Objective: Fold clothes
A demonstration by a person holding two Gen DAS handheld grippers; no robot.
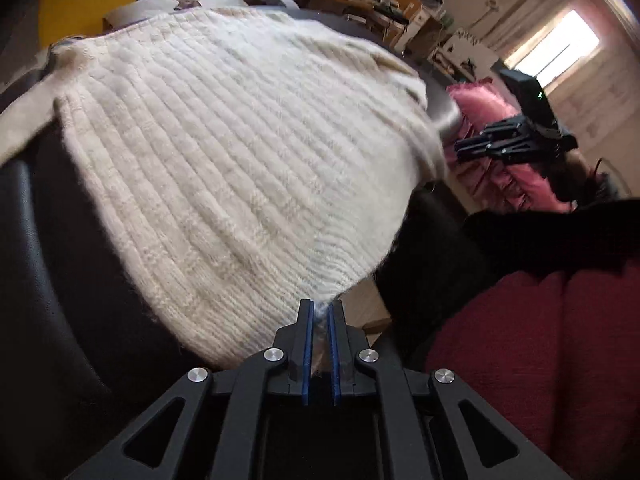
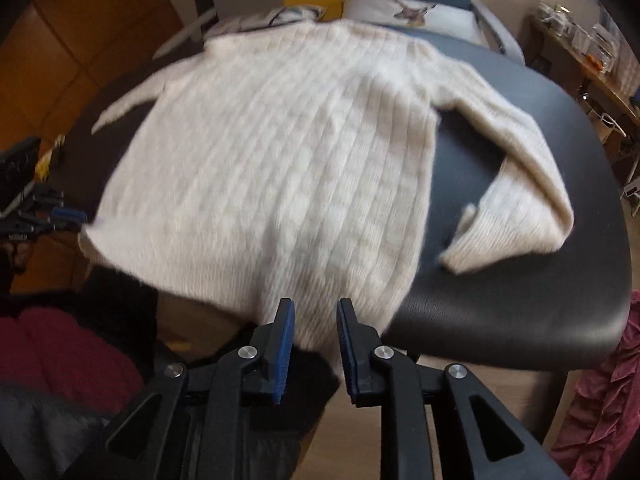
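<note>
Cream cable-knit sweater (image 2: 276, 168) spread flat on dark table (image 2: 560, 216), collar far, hem near, long axis running away; left gripper (image 1: 320, 312) clenched on hem corner, right gripper (image 2: 316, 320) parted around hem

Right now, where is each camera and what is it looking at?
Left wrist: sits on the left gripper, looks along its fingers at the cream sweater it pinches by the hem; the right gripper shows beyond.
Right wrist: sits on the right gripper, faces the sweater on the dark table; its jaws stand apart around the hem, the left gripper at the edge.
Both share the sweater and table.
</note>
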